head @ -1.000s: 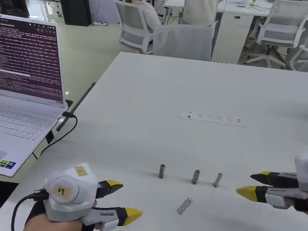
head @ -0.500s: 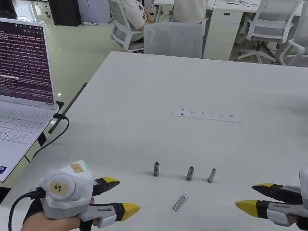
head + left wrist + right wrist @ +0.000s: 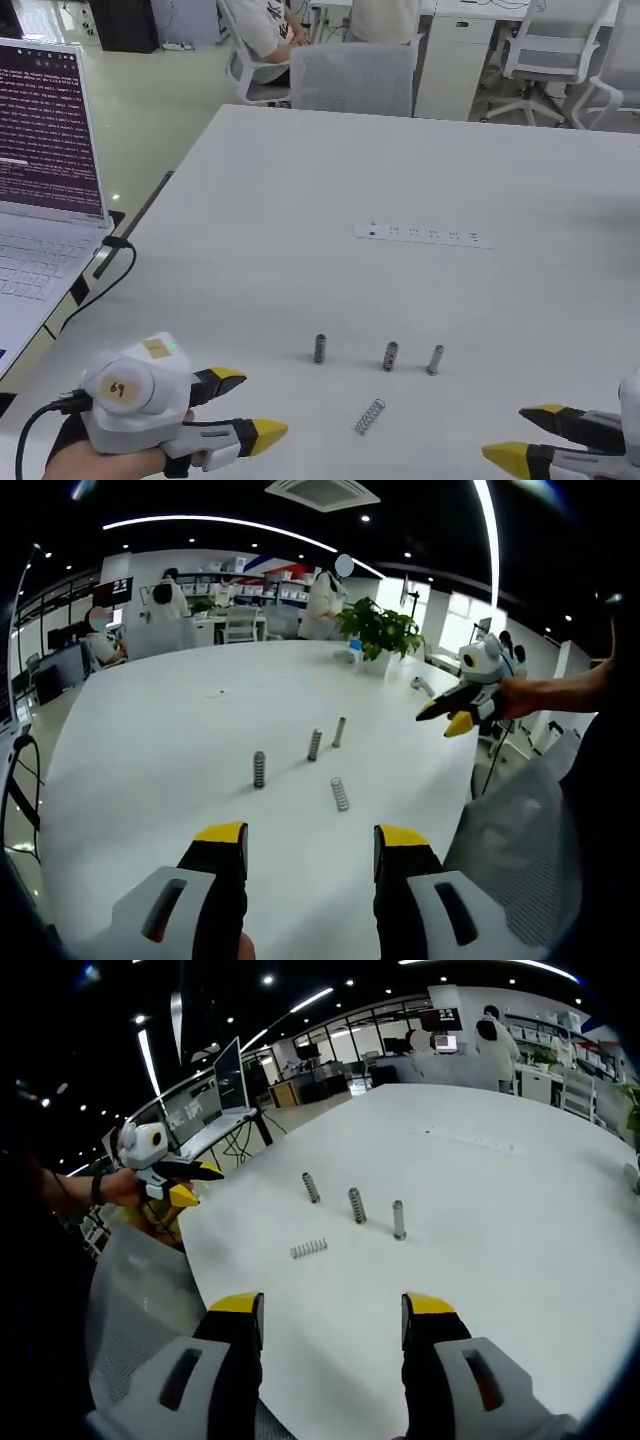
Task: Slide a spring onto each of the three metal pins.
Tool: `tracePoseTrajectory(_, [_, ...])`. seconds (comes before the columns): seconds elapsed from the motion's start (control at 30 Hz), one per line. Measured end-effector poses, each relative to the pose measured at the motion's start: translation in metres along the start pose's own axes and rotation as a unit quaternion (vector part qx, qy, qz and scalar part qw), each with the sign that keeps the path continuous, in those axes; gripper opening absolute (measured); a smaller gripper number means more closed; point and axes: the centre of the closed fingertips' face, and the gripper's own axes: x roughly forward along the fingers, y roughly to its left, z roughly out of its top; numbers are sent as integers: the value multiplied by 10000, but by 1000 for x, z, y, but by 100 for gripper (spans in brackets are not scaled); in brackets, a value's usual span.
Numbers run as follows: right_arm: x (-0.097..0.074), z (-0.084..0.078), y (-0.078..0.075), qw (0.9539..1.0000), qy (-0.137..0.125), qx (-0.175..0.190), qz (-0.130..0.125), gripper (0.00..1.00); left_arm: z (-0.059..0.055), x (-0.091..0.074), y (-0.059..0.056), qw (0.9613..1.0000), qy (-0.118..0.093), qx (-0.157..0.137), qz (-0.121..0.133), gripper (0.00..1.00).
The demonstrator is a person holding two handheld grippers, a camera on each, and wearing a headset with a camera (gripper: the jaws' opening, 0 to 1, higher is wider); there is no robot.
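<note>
Bright, even overhead light washed the white counter [image 3: 420, 160], leaving hardly a shadow. Ceiling strips [image 3: 489, 540] glared in both gripper views, where fisheye distortion bent the room's edges. The head view was sharp.

"What's on the white table [image 3: 300, 170]?"
"An open laptop [image 3: 45, 170] sits at the left edge, with purple text on its screen and a black cable [image 3: 114, 243] beside it. A flush socket strip [image 3: 422, 235] lies mid-table."
"And beyond?"
"A grey chair [image 3: 352, 78], more desks and a potted plant [image 3: 378, 630]."
</note>
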Motion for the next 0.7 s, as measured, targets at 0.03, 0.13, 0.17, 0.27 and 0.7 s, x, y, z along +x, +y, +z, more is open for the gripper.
tracePoseTrajectory(0.03, [0,0,1,10000,6,-3,-3,54,1,1,0,10000,-3,-2,-3,45])
tracePoseTrajectory(0.13, [0,-3,1,10000,17,21,3,54,2,3,-1,10000,-22,-15,-21,45])
tracePoseTrajectory(0.17, [0,-3,1,10000,16,37,2,54,2,4,-1,10000,-22,-14,-19,45])
tracePoseTrajectory(0.27, [0,-5,2,10000,14,54,-1,54,2,6,-2,10000,-10,-23,-23,45])
tracePoseTrajectory(0.7, [-4,-8,6,9999,-14,120,-25,54,10,33,-12,9998,44,0,-191,44])
